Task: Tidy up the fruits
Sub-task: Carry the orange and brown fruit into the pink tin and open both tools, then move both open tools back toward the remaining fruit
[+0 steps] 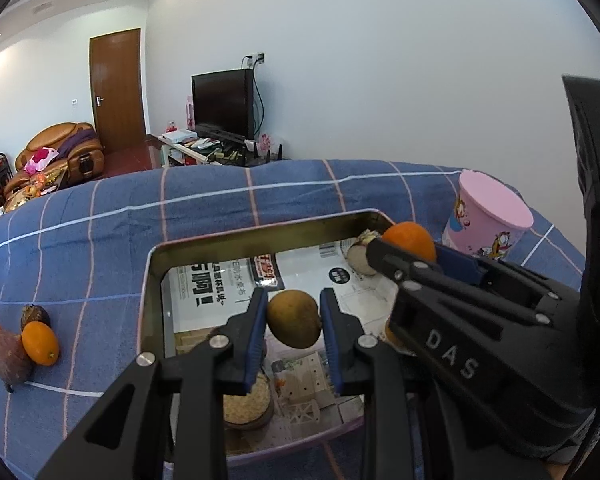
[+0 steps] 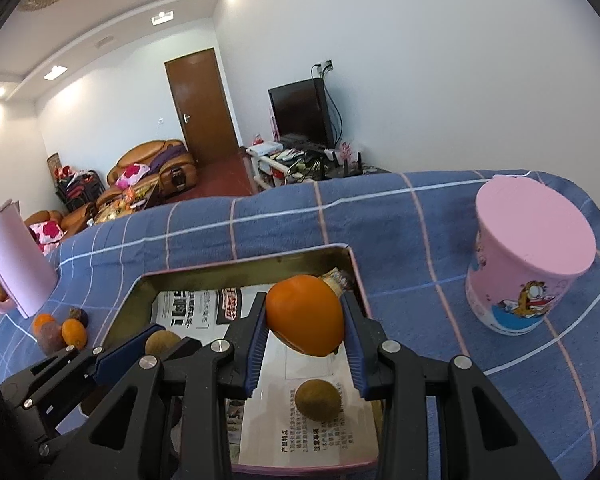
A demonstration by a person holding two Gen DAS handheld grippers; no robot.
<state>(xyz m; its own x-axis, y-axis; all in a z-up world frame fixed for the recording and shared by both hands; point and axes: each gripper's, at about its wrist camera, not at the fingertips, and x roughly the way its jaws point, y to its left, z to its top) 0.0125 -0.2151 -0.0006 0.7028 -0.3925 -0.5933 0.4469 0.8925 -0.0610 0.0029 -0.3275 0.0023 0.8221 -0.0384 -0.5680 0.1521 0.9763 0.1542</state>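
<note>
On the far left of the blue checked cloth (image 1: 100, 216), a small heap of loose fruit (image 1: 16, 344) lies beside a pink jug (image 2: 12, 256). Right of it sits the metal tray (image 1: 156, 264), lined with printed paper. Over the tray's near part, the left gripper (image 1: 294, 320) clenches a brownish-green fruit (image 1: 294, 318). Just to its right, the right gripper (image 2: 306, 316) grasps an orange fruit (image 2: 306, 314) above another brown fruit (image 2: 318, 398) lying in the tray. Farthest right stands a pink cartoon tub (image 2: 528, 260).

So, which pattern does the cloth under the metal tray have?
The cloth is blue, checked with thin white and pink lines. The right wrist view shows it best.
</note>
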